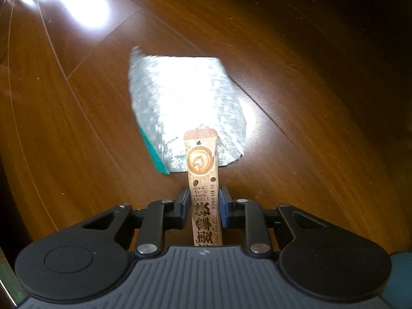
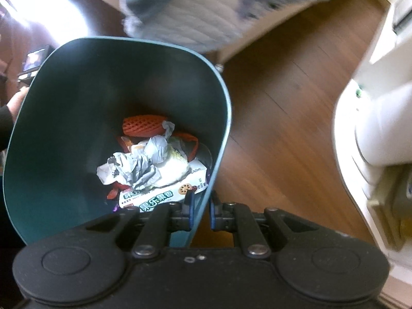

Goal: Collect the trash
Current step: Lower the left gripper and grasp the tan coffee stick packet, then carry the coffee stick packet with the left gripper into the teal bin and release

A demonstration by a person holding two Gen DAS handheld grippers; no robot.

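My left gripper points down at a wooden floor and is shut on a tan latte stick sachet, which stands up between the blue pads. Behind the sachet's tip a silver foil wrapper with a teal edge lies flat on the floor. My right gripper is shut on the near wall of a dark teal trash bin. The bin holds crumpled paper, an orange foam net and a white snack packet.
A person's hand shows at the bin's left rim. A pale quilt hangs over the top of the right wrist view, and white furniture lines the right side. Wooden floor lies between them.
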